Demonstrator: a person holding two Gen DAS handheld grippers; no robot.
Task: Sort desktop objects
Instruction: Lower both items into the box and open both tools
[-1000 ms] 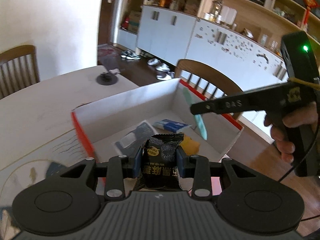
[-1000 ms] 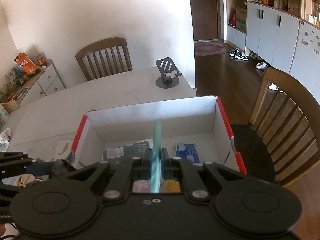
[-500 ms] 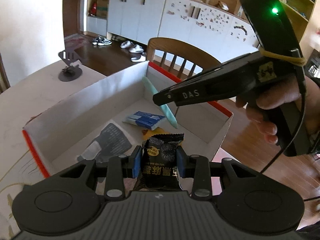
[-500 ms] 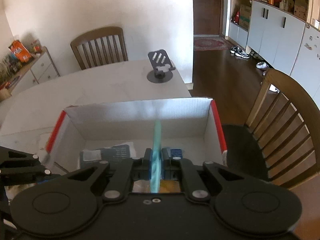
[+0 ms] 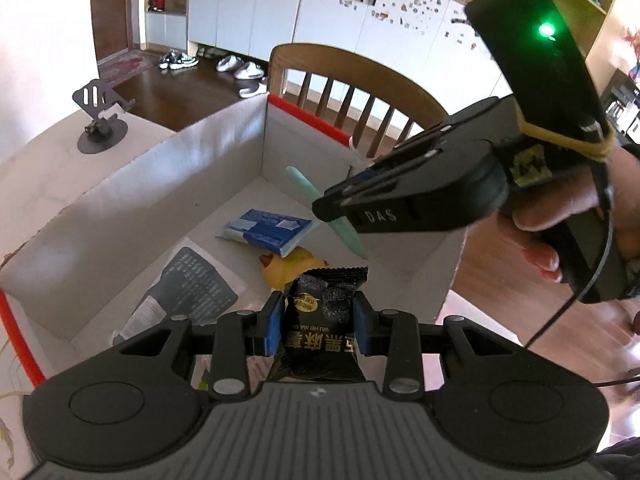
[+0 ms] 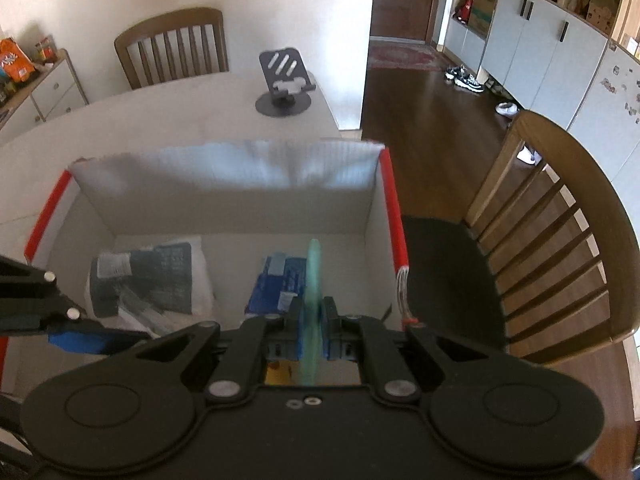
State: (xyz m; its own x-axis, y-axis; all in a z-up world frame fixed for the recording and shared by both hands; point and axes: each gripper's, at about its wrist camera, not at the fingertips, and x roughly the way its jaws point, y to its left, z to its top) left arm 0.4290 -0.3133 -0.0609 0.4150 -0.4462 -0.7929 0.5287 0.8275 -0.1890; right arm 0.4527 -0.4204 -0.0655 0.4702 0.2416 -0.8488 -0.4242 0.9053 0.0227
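My left gripper (image 5: 318, 322) is shut on a black snack packet (image 5: 325, 320) with gold lettering, held over the near side of an open white cardboard box (image 5: 224, 148) with red edges. My right gripper (image 6: 312, 320) is shut on a thin mint-green flat stick (image 6: 313, 280), edge-on to its camera, above the box's right half (image 6: 228, 204). In the left wrist view the right gripper (image 5: 336, 204) comes in from the right with the green stick (image 5: 348, 236) slanting down into the box. Inside lie a blue tissue pack (image 5: 264, 231), a dark grey sachet (image 5: 192, 288) and a yellow item (image 5: 288, 270).
A dark phone stand (image 6: 285, 84) sits on the white table (image 6: 160, 120) beyond the box. Wooden chairs stand behind the table (image 6: 172, 46) and right of the box (image 6: 560, 232). White cabinets (image 5: 248, 4) and shoes (image 5: 236, 68) line the far floor.
Both grippers have come lower and closer over the box, which now fills more of each view. The left view has swung right, and the right gripper looms nearer in it. Both grips are unchanged.
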